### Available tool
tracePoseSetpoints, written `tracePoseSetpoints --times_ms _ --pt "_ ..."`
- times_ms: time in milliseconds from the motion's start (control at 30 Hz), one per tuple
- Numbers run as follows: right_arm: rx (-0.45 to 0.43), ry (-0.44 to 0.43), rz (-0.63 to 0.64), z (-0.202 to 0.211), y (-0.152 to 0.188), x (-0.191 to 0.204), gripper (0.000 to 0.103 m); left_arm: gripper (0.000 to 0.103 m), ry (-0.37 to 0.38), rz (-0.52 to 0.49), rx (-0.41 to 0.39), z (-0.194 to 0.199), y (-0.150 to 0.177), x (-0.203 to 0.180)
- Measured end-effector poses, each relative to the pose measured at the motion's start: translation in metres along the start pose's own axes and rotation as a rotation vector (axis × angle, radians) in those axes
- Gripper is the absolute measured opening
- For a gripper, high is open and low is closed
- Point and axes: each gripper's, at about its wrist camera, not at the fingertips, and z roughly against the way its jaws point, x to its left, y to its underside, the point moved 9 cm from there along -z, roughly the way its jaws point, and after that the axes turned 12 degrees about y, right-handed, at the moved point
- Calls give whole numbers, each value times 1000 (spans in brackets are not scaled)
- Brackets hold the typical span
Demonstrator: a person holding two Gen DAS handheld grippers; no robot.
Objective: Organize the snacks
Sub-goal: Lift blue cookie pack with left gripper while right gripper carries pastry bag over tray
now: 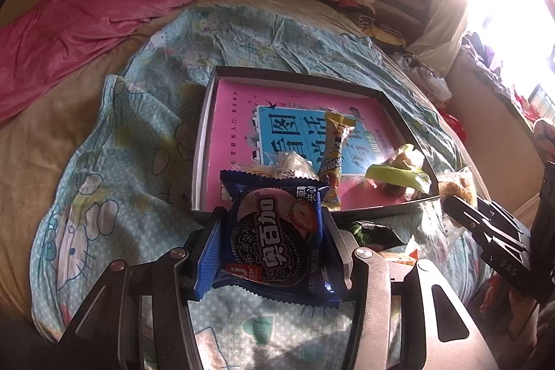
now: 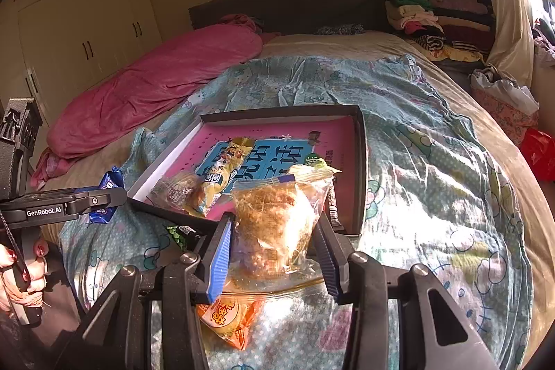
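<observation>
Left wrist view: left gripper (image 1: pixel 272 240) clamps blue cookie pack (image 1: pixel 274 234) near the box (image 1: pixel 204 127) on the bed; right gripper (image 2: pixel 274 252) clamps clear pastry bag (image 2: pixel 277 221).

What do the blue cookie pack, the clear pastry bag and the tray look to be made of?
Cookie pack: glossy printed plastic film, with crimped zigzag ends and glare.
Pastry bag: thin clear plastic, the contents showing through its shiny creases.
Tray: probably matte dark cardboard, with thin straight walls and a pale inner face.
</observation>
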Motion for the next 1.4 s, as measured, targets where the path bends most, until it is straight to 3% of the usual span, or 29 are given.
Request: tracePoseSetpoints --times_ms 600,1400 --pt "22 30 -68 -22 -8 -24 45 53 -51 44 0 -34 -20 30" --pt "25 13 -42 -44 -17 -14 45 53 -11 -4 12 -66 -34 -10"
